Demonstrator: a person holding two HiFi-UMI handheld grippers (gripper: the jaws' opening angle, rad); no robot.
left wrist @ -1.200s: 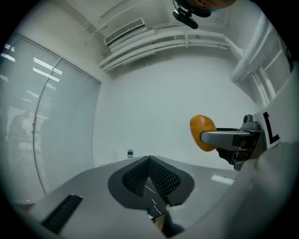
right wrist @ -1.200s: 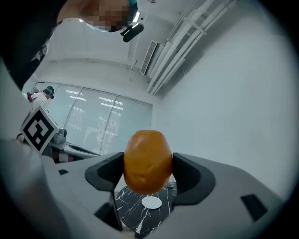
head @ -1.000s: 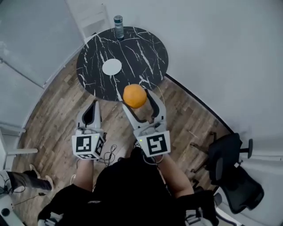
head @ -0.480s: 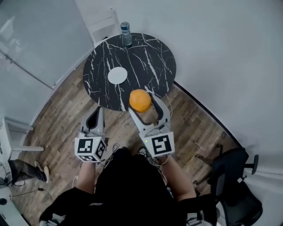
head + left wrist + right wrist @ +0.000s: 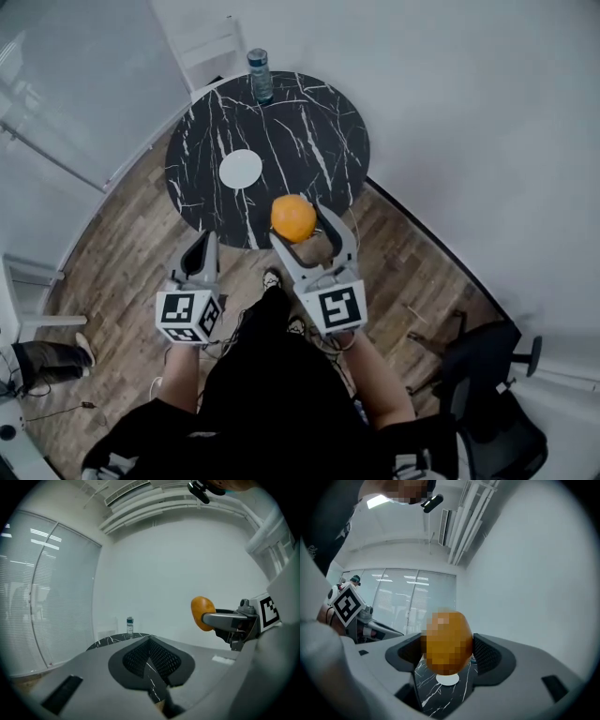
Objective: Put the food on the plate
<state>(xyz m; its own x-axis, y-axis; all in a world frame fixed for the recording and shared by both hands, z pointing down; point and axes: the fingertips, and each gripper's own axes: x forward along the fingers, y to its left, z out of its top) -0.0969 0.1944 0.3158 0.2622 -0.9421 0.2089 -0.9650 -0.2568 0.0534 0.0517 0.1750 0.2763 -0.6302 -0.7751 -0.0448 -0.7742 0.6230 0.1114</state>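
Note:
An orange [image 5: 293,217] is pinched between the jaws of my right gripper [image 5: 302,225], held in the air just short of the near edge of the round black marble table [image 5: 309,131]. In the right gripper view the orange [image 5: 446,642] fills the gap between the pads, with the small white plate [image 5: 449,680] showing below it. That plate [image 5: 241,169] lies on the table's left part. My left gripper [image 5: 199,253] hangs lower left over the floor, jaws shut and empty. In the left gripper view the orange [image 5: 202,613] shows to the right.
A water bottle [image 5: 259,75] stands at the table's far edge, in front of a white chair [image 5: 211,47]. Black office chairs [image 5: 487,394] sit at lower right. A wall runs close behind the table; a glass partition [image 5: 66,112] is at left. Someone's leg and shoe [image 5: 47,358] lie at lower left.
The view has shifted slightly as I stand near the table. The right gripper still holds the orange at the table's near edge; the left gripper stays shut beside it.

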